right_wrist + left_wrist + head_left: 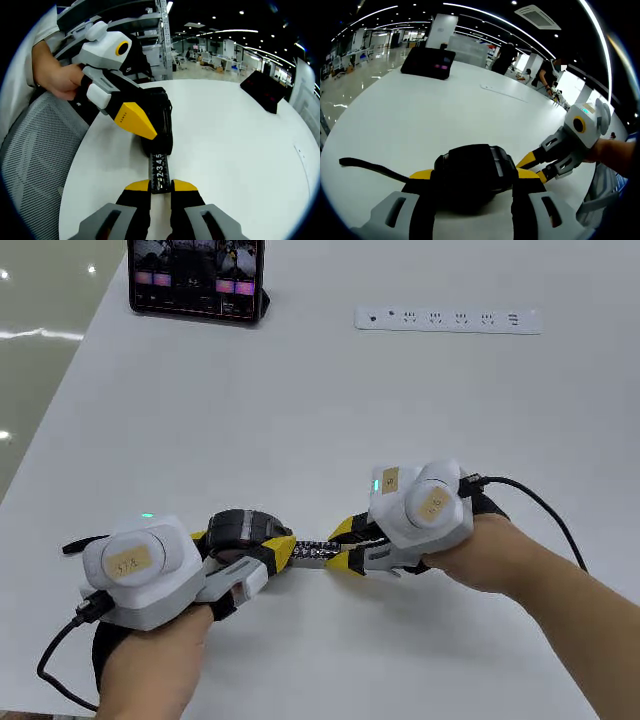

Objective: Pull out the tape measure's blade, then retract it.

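Tape measure (pixel 240 530) sits on the worktop (pixel 300 410) near my edge, its black case clamped between the fingers (pixel 420 174) of my left gripper (pixel 245 545). My right gripper (pixel 161 187) is pinched on the tip of the blade (pixel 159 170), which is out only a short way. That gripper's view lets me read 2 to 5 on the blade. The left gripper view hides the blade behind the case but shows a black strap (pixel 370 166) lying on the worktop. The head view adds a power strip (pixel 448 319) and a tablet (pixel 196 278) at the far side.
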